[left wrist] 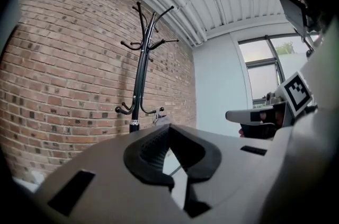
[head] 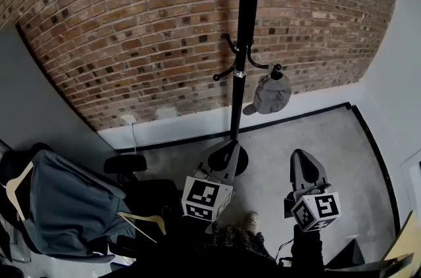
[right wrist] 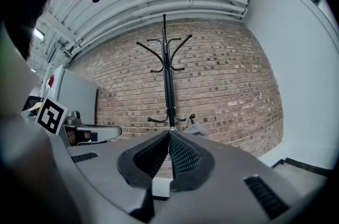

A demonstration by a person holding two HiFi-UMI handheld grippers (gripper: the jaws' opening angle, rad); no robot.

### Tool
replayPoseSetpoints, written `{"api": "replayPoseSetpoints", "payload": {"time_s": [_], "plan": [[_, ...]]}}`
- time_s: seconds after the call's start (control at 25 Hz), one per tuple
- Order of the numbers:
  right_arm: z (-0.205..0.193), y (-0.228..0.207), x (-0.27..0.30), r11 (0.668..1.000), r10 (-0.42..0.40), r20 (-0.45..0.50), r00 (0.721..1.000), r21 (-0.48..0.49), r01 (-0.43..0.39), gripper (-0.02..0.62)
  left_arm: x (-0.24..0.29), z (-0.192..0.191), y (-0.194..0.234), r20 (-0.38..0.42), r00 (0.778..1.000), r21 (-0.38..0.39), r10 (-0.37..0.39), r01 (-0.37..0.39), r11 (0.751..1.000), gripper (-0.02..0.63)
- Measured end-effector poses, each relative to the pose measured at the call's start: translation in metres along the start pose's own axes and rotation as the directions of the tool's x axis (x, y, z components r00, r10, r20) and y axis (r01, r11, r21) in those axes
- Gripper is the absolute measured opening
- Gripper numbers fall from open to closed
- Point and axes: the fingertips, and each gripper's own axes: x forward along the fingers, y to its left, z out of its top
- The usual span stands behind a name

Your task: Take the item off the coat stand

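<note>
A black coat stand point(head: 247, 20) rises in front of the brick wall. A grey cap point(head: 270, 94) hangs from one of its lower hooks, on the right side of the pole. My left gripper point(head: 231, 146) is low and close to me, near the stand's base, with its jaws shut and nothing between them. To its right, my right gripper point(head: 302, 153) is also shut and empty. Both are well short of the cap. The left gripper view shows the stand point(left wrist: 139, 74) and the cap point(left wrist: 161, 119) beyond the closed tips point(left wrist: 168, 127). In the right gripper view the cap point(right wrist: 197, 126) sits just above the closed tips point(right wrist: 169, 134).
A chair point(head: 125, 165) with a grey jacket point(head: 59, 204) and wooden hangers stands at the left. The brick wall point(head: 131, 27) lies behind the stand, and a grey wall point(head: 395, 73) closes the right side. The stand's round base point(head: 240, 162) rests on the concrete floor point(head: 316, 132).
</note>
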Motion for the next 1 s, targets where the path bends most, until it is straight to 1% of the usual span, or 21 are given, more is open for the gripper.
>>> {"api": "replayPoseSetpoints", "payload": {"time_s": [0.32, 0.64, 0.84, 1.0], "plan": [[0.008, -0.039, 0.035, 0.997, 0.074, 0.002, 0.997, -0.014, -0.074, 0.009, 0.039, 0.012, 0.007, 0.026, 0.996, -0.004, 0.086, -0.086, 0.996, 0.008], [0.014, -0.08, 0.07, 0.988, 0.15, -0.005, 0.989, -0.025, -0.151, 0.009, 0.082, 0.013, 0.007, 0.038, 0.985, -0.015, 0.168, -0.167, 0.986, 0.008], [0.008, -0.095, 0.086, 0.979, 0.205, -0.028, 0.978, -0.019, -0.205, 0.009, 0.097, 0.013, 0.006, 0.035, 0.976, -0.021, 0.217, -0.216, 0.976, 0.008], [-0.002, -0.103, 0.095, 0.973, 0.229, -0.043, 0.972, -0.002, -0.229, 0.009, 0.1, 0.008, 0.008, 0.017, 0.969, -0.011, 0.246, -0.246, 0.969, 0.008]]}}
